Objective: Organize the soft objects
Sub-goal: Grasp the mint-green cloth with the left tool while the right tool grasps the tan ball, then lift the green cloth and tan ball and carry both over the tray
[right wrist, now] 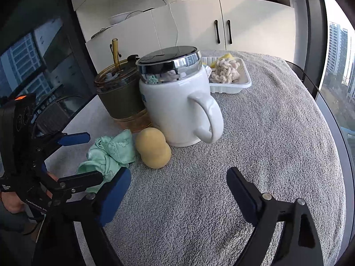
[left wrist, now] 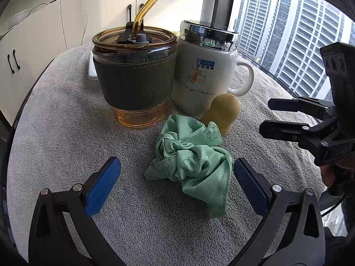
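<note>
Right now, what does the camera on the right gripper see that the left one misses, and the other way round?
Only the right wrist view shows the white tray holding a knotted rope. Only the left wrist view shows the mug's printed logo. Both show the green cloth, yellow sponge, white mug and amber tumbler.

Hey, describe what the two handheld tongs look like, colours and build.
Both are matte black plastic frames with silver rivets at the joints. The left tongs and right tongs carry blue textured pads. The left unit's body has an orange marking on top and small white lettering.
</note>
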A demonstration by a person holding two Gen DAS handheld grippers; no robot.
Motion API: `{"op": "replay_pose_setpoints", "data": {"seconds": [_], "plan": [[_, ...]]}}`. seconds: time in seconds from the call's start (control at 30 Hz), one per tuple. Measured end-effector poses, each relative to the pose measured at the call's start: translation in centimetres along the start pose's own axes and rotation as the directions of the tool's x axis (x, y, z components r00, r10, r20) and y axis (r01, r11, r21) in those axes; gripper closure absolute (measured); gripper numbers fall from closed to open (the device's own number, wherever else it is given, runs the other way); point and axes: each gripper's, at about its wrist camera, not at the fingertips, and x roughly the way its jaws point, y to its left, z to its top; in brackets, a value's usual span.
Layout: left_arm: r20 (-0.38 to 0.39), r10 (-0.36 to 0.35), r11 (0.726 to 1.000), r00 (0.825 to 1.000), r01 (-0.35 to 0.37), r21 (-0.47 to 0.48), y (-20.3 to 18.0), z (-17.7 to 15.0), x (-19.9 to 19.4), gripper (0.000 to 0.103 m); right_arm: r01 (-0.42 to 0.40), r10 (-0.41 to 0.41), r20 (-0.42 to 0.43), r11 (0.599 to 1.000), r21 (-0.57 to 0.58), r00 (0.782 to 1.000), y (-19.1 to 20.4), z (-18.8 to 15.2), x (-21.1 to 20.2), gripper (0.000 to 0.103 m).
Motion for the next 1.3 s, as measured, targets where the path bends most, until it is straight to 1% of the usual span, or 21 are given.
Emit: {"op": "replay_pose_setpoints", "data": {"seconds": [0.1, 0.23, 0.3, 0.33, 0.37, 0.4, 0.43, 0.57, 0.67, 0.73, 0.9, 0.93, 0.97, 1.0, 1.17, 1.3], "plan": [[-0.011, 0.018, 1.0, 1.0, -0.018, -0.008, -0.1, 0.2, 0.9, 0.0, -0.014, 0.014, -0.01, 1.0, 0.0, 1.0, 0.0, -0.1, 0.6, 0.013], [-0.021, 0.039, 0.999, 0.999, -0.039, -0.03, 0.2, 0.6, 1.7, 0.0, -0.037, 0.037, -0.022, 0.999, -0.008, 0.999, 0.8, 0.1, 1.6, 0.017], [-0.013, 0.046, 0.998, 0.999, -0.046, -0.029, 0.0, 0.5, 1.7, 0.001, -0.042, 0.041, -0.027, 0.999, -0.022, 0.999, 1.4, 0.1, 2.1, 0.019], [-0.005, 0.047, 0.998, 0.999, -0.047, -0.028, 0.0, 0.5, 1.6, 0.006, -0.042, 0.041, -0.031, 0.999, -0.027, 0.999, 1.7, 0.2, 2.4, 0.021], [0.002, 0.044, 0.999, 0.999, -0.044, -0.024, -0.1, 0.5, 1.5, 0.017, -0.045, 0.045, -0.03, 0.999, -0.026, 0.999, 1.8, 0.3, 2.6, 0.023], [0.008, 0.038, 0.999, 0.999, -0.038, -0.023, -0.3, 0.3, 1.2, 0.025, -0.049, 0.049, -0.031, 0.999, -0.022, 0.998, 2.0, 0.3, 2.7, 0.024], [0.012, 0.032, 0.999, 0.999, -0.032, -0.023, -0.3, 0.3, 1.1, 0.038, -0.049, 0.049, -0.032, 0.999, -0.02, 0.998, 2.1, 0.4, 3.0, 0.027], [0.02, 0.014, 1.0, 1.0, -0.013, -0.019, 0.1, 0.1, 0.8, 0.047, -0.053, 0.052, -0.048, 0.998, -0.019, 0.997, 2.6, 0.7, 4.1, 0.033], [0.033, -0.013, 0.999, 0.999, 0.014, -0.04, 0.7, -0.3, 0.4, 0.052, -0.05, 0.049, -0.042, 0.998, -0.025, 0.998, 3.2, 0.9, 4.4, 0.034], [0.033, -0.03, 0.998, 0.999, 0.032, -0.057, 1.3, -0.7, 0.3, 0.054, -0.048, 0.046, -0.041, 0.998, -0.038, 0.998, 3.7, 1.1, 4.7, 0.034], [0.036, -0.043, 0.996, 0.998, 0.045, -0.072, 1.7, -1.3, 0.0, 0.055, 0.002, -0.004, -0.041, 0.997, -0.071, 0.999, 4.8, 1.7, 5.8, 0.034], [0.037, -0.045, 0.996, 0.998, 0.048, -0.073, 1.5, -1.5, -0.1, 0.055, 0.011, -0.014, -0.043, 0.997, -0.082, 0.999, 5.0, 1.7, 6.0, 0.041], [0.038, -0.048, 0.996, 0.998, 0.051, -0.076, 1.6, -1.5, -0.1, 0.056, 0.019, -0.023, -0.051, 0.996, -0.088, 0.998, 5.1, 1.7, 6.2, 0.056], [0.039, -0.05, 0.996, 0.998, 0.053, -0.077, 1.5, -1.6, -0.3, 0.056, 0.026, -0.031, -0.051, 0.996, -0.087, 0.998, 5.1, 1.7, 6.2, 0.064], [0.044, -0.06, 0.994, 0.997, 0.064, -0.087, 1.6, -1.7, -0.8, 0.06, -0.003, 0.0, -0.038, 0.998, -0.064, 0.999, 4.6, 1.4, 4.9, 0.067], [0.053, -0.059, 0.994, 0.997, 0.063, -0.087, 1.7, -1.7, -1.6, 0.06, 0.008, -0.009, -0.027, 0.998, -0.063, 1.0, 4.3, 0.8, 3.4, 0.067]]}}
